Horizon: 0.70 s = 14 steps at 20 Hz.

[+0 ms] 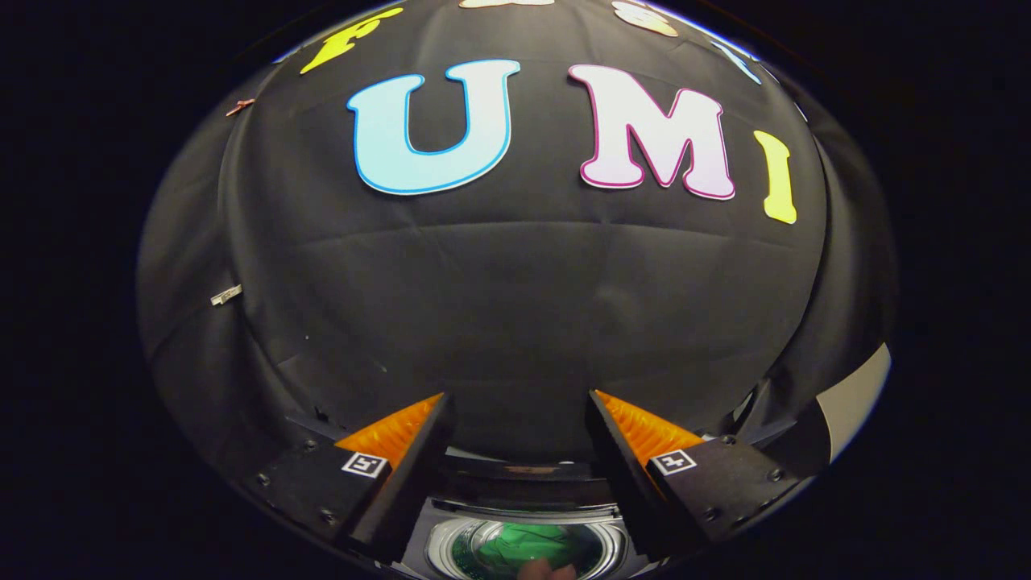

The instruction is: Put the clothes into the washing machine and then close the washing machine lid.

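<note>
Both fingers of the gripper [515, 411] stand spread apart with nothing between them, aimed level at the booth wall [515, 306]. Below and between the 2 fingers sits the washer [439, 548], its round opening facing up, with green clothes [523, 544] already inside the drum. Whether a lid stands open I cannot tell. Judging by this, the gripper must tip downward before any closing move.
</note>
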### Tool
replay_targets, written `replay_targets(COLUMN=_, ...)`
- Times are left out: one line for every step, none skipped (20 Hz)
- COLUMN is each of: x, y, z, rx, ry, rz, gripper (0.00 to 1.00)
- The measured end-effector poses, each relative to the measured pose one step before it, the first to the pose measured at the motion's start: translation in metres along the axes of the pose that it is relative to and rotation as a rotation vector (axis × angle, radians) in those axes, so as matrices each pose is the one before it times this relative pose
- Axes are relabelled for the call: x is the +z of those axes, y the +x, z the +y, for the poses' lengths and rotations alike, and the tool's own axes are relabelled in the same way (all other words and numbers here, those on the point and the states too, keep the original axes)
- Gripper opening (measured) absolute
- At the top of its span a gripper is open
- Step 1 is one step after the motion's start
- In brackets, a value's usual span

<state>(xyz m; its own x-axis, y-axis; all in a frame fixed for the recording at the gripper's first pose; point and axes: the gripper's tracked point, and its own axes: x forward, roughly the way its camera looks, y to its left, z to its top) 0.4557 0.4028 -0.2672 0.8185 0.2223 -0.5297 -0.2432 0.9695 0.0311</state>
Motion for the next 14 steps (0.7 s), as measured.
replay_targets(x=0.00157, y=0.00034, z=0.00005, rx=0.00127, ry=-0.00285, rz=-0.01327, gripper=1.00)
replay_targets(x=0.00164, y=-0.00061, z=-0.00064, rx=0.00152, ry=-0.00114, rz=-0.00689, gripper=1.00)
replay_targets(x=0.00017, y=-0.00014, z=0.00022, rx=0.00207, ry=-0.00160, rz=-0.00265, gripper=1.00)
replay_targets(x=-0.00011, y=-0.00041, z=-0.00021, rx=0.00239, ry=-0.00234, rz=0.00024, gripper=1.00)
replay_targets(x=-0.00106, y=-0.00012, z=0.00043, rx=0.00181, ry=-0.00030, rz=-0.00176, gripper=1.00)
replay_targets(x=0.00056, y=0.00104, z=-0.00056, rx=-0.00039, ry=-0.00156, rz=-0.00678, gripper=1.00)
replay_targets(x=0.00124, y=0.00092, z=-0.00047, rx=-0.00234, ry=-0.00153, rz=-0.01367, gripper=1.00)
replay_targets(x=0.00212, y=0.00196, z=-0.00062, rx=-0.00479, ry=0.00158, rz=-0.01702, gripper=1.00)
replay_targets(x=0.00137, y=0.00073, z=-0.00054, rx=-0.00625, ry=-0.00222, rz=-0.01511, gripper=1.00)
replay_targets(x=0.00035, y=-0.00025, z=-0.00039, rx=-0.00695, ry=-0.00500, rz=-0.01506, gripper=1.00)
replay_targets(x=0.00106, y=0.00030, z=-0.00070, rx=-0.00451, ry=-0.00457, rz=-0.01041, gripper=1.00)
replay_targets(x=0.00079, y=-0.00002, z=-0.00026, rx=-0.00128, ry=0.00234, rz=-0.00870, gripper=1.00)
replay_targets(x=0.00116, y=0.00042, z=0.00079, rx=0.00038, ry=-0.00292, rz=-0.01246, gripper=1.00)
replay_targets(x=0.00045, y=-0.00055, z=-0.00058, rx=-0.00023, ry=-0.00035, rz=-0.00898, gripper=1.00)
